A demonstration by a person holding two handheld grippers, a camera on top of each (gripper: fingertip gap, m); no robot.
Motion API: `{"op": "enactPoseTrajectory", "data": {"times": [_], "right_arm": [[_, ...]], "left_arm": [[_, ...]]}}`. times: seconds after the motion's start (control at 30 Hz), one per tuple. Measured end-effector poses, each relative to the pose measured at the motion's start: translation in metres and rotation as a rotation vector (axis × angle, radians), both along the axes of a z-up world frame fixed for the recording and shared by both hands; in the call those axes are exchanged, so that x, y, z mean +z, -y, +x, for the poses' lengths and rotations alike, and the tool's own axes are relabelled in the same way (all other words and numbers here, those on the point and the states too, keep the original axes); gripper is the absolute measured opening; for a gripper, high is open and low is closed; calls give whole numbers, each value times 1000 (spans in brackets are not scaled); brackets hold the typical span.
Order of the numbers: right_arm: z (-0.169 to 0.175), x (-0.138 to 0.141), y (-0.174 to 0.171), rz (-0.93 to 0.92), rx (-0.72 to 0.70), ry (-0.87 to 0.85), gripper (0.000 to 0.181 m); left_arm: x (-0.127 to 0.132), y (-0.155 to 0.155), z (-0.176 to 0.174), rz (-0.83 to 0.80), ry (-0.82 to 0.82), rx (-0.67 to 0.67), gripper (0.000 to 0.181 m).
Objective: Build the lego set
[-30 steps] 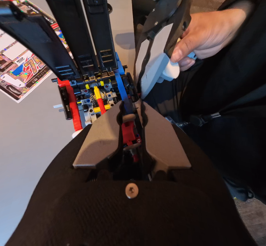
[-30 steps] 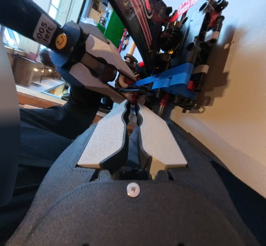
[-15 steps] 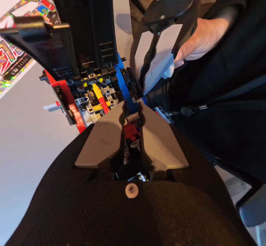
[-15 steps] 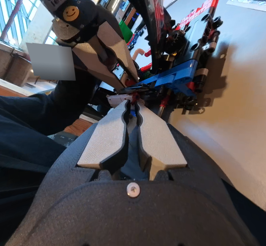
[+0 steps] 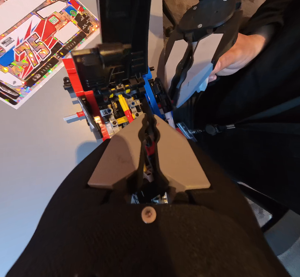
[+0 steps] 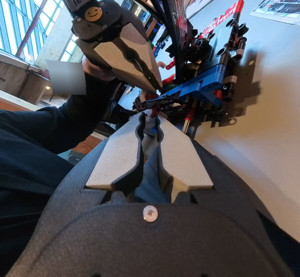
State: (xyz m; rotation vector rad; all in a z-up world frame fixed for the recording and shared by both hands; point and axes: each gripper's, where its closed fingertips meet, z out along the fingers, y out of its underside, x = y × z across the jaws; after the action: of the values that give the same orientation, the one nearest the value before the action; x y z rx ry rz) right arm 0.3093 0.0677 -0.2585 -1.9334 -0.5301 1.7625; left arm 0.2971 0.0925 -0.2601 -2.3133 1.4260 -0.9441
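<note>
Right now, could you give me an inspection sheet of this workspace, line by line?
Surface: pale grey table.
Job's things: partly built lego model of black, red, blue and yellow parts, lying on the table.
Clutter: shiny sticker sheet beside the model; printed sheets farther back.
Grippers: left gripper almost shut on a part at the model's near end; right gripper slightly apart at a small dark red piece, grip unclear.
Cables: black strap with a clip across the person's dark clothing.
Surroundings: large windows.
</note>
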Motion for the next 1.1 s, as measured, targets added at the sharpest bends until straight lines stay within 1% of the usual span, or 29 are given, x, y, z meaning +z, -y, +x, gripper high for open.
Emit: {"op": "enactPoseTrajectory", "data": {"times": [0.23, 0.37, 0.53, 0.6, 0.67, 0.73, 0.8, 0.9, 0.97, 1.0, 1.1], "right_arm": [[1, 0, -1, -38, -3, 7, 8], [0, -3, -3, -52, -7, 19, 5], [-1, -3, -4, -58, -8, 13, 4], [-1, -4, -4, -56, -10, 14, 3], [-1, -4, -4, -60, -15, 13, 3], [-1, -4, -4, -64, -17, 12, 3], [-1, -5, -5, -66, -16, 9, 3], [-1, -5, -5, -64, -13, 7, 3], [-1, -5, -5, -59, -13, 9, 3], [-1, -5, -5, -57, -13, 11, 2], [-1, -6, -5, -48, -14, 12, 2]], "left_arm": [[1, -5, -1, -38, 9, -7, 3], [5, 2, 5, -112, 59, -32, 3], [0, 3, 3, -111, 17, -55, 4], [0, 2, 4, -124, 12, -54, 0], [0, 3, 4, -149, 12, -55, 0], [0, 2, 4, -164, 3, -42, 0], [1, -1, 4, -177, 1, 2, 0], [9, 5, 12, -227, 44, 22, 0], [1, 4, 9, -187, -18, 39, 0], [-1, 7, 10, -176, -32, 22, 0], [-1, 3, 10, -123, -65, 40, 0]]}}
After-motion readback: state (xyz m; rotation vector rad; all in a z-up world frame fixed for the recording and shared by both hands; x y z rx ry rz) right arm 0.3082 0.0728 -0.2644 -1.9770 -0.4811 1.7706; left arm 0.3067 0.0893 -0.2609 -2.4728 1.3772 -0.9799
